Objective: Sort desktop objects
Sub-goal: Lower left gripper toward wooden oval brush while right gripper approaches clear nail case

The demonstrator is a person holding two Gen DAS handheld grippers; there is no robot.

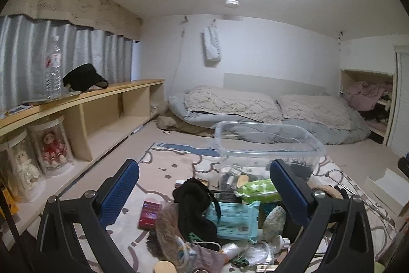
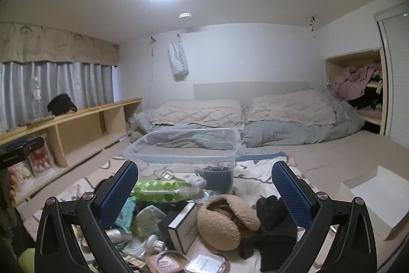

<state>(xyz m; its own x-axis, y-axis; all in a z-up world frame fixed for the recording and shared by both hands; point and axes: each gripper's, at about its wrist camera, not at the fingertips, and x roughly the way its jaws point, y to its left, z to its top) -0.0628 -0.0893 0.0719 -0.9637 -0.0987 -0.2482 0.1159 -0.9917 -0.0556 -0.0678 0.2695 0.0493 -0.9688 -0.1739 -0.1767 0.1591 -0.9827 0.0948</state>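
**Ana:** Both claws wide and empty, folks. Left gripper (image 1: 204, 186) hangs over the heap, right gripper (image 2: 204, 186) the same, jaws spread with nothing between them.

**Ben:** And what a heap! It's spread across the patterned blanket (image 1: 163, 165), just in front of the clear plastic bin (image 2: 184, 145).

**Ana:** Under the right claw sits the fuzzy tan earmuff (image 2: 222, 219), touching black gloves (image 2: 273, 216). Soft, light stuff, I'd say; pinch a fold anywhere.

**Ben:** The black-and-white box (image 2: 182, 229) looks stiff. Take it across its narrow sides.

**Ana:** On the left, the teal wipes pack (image 1: 232, 219) and green wipes pack (image 1: 258, 189) look squashy and probably slick. Grip the middle, firmly.

**Ben:** Bin's nearly empty, something dark inside.
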